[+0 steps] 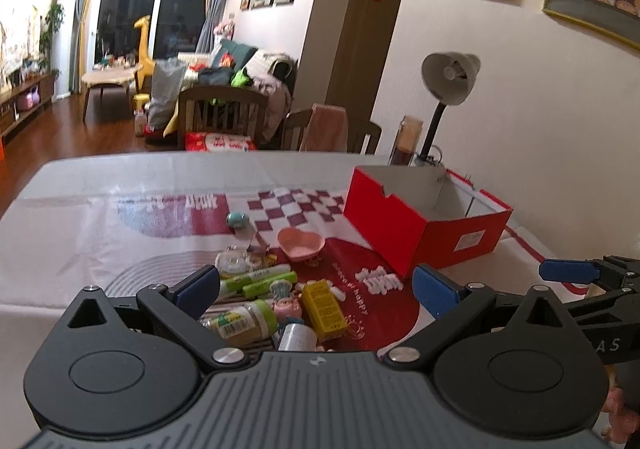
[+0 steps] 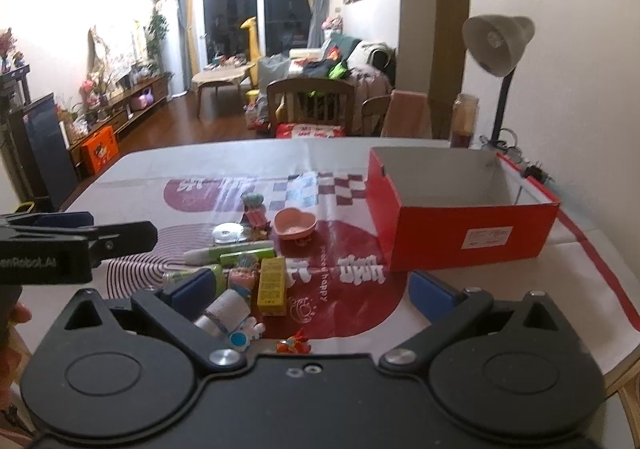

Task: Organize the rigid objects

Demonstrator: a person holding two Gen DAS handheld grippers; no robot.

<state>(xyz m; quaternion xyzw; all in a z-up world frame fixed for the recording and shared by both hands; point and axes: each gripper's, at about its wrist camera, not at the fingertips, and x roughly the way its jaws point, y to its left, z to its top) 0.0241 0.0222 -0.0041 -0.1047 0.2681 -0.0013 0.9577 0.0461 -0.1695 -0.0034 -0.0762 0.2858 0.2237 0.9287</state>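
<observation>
My left gripper (image 1: 316,291) hangs above the near edge of the table with its jaws spread wide and nothing between them; my right gripper (image 2: 314,289) is the same, jaws apart and empty. Each shows at the edge of the other's view, the two held side by side.

Just beyond my fingers lies the heap of small things on the red and white tablecloth (image 1: 120,233): a yellow box (image 1: 323,309), a green-capped bottle (image 1: 244,320), green tubes (image 1: 256,281) lying crosswise, a white roll (image 2: 226,309), a small figure with a blue spot (image 2: 244,335) and a tiny red and orange toy (image 2: 294,346) nearest me. A little farther out sits a pink heart-shaped dish (image 1: 301,243), with a clear round case (image 2: 227,232) to its left and a small teal toy (image 1: 237,219) beyond.

To the right of the heap stands the open red box (image 1: 424,227), white inside, apart from the small things. Behind it are a desk lamp (image 1: 448,83) and a tall jar (image 1: 406,139) by the wall.
</observation>
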